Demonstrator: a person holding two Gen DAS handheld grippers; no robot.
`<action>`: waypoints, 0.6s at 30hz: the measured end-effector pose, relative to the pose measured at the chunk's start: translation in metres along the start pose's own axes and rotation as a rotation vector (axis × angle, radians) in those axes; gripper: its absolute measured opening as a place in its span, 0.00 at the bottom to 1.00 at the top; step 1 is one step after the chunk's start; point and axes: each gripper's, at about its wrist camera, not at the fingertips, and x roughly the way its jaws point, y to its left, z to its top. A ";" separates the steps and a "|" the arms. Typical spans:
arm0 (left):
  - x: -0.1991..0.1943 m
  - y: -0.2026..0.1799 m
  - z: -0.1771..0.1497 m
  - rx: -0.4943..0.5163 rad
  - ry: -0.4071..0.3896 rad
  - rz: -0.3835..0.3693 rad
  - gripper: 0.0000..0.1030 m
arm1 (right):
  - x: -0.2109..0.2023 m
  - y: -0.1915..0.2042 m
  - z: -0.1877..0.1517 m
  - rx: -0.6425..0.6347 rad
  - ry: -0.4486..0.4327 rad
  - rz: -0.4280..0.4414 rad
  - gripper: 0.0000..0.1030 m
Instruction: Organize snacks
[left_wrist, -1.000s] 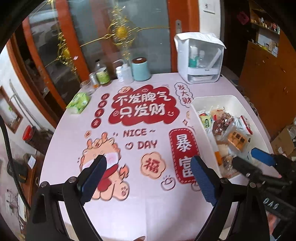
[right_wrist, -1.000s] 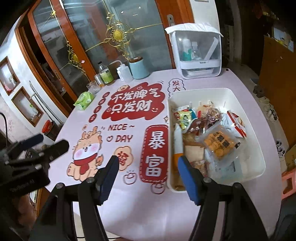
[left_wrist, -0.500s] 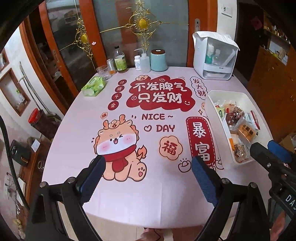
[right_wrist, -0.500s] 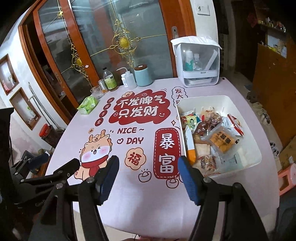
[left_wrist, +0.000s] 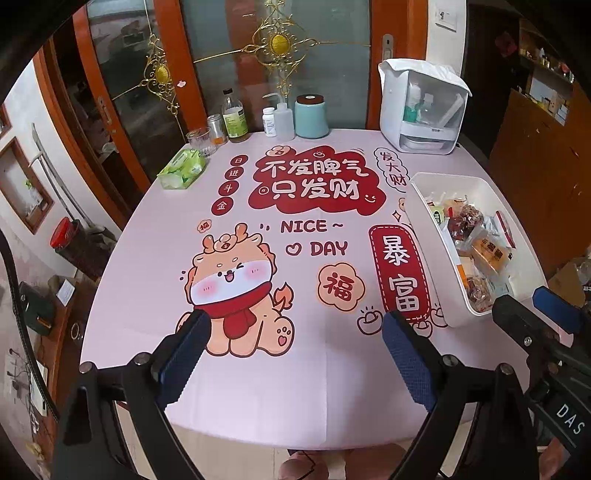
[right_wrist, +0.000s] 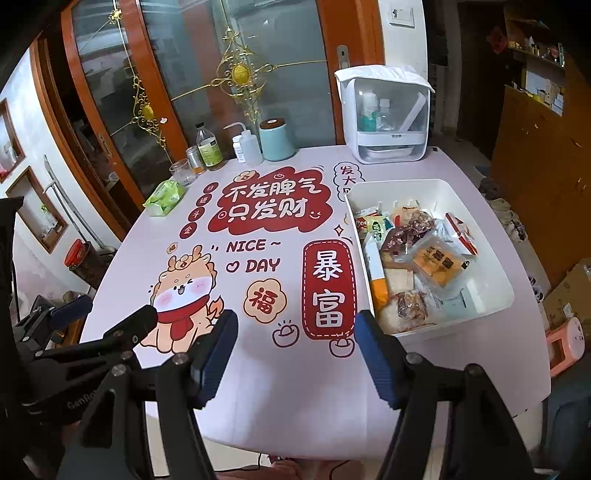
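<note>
A white bin (right_wrist: 495, 254) on the right side of the pink printed table holds several wrapped snacks (right_wrist: 417, 258); it also shows in the left wrist view (left_wrist: 424, 229). My left gripper (left_wrist: 295, 354) is open and empty over the table's near edge, above the dragon print. My right gripper (right_wrist: 297, 356) is open and empty near the front edge, just left of the bin. Each gripper shows in the other's view, the right (left_wrist: 532, 314) beside the bin, the left (right_wrist: 107, 317) at the table's left edge.
At the table's back stand a white lidded organiser (right_wrist: 386, 118), a teal canister (right_wrist: 276, 140), bottles (right_wrist: 208, 147) and a glass (right_wrist: 183, 171). A green wipes pack (right_wrist: 164, 197) lies back left. Wood-framed glass doors stand behind; a wooden cabinet (right_wrist: 546, 155) stands right.
Both grippers have pulled back and up from the table, so more of it shows. Both stay open and empty.
</note>
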 end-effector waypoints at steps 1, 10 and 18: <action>0.000 0.000 0.001 0.001 0.000 -0.001 0.90 | 0.000 0.001 0.000 0.001 0.001 -0.001 0.65; 0.002 -0.003 0.005 0.013 -0.011 -0.024 0.90 | 0.003 0.001 0.002 0.013 0.005 -0.016 0.65; 0.003 -0.005 0.008 0.016 -0.007 -0.034 0.90 | 0.005 0.001 0.004 0.012 0.008 -0.018 0.65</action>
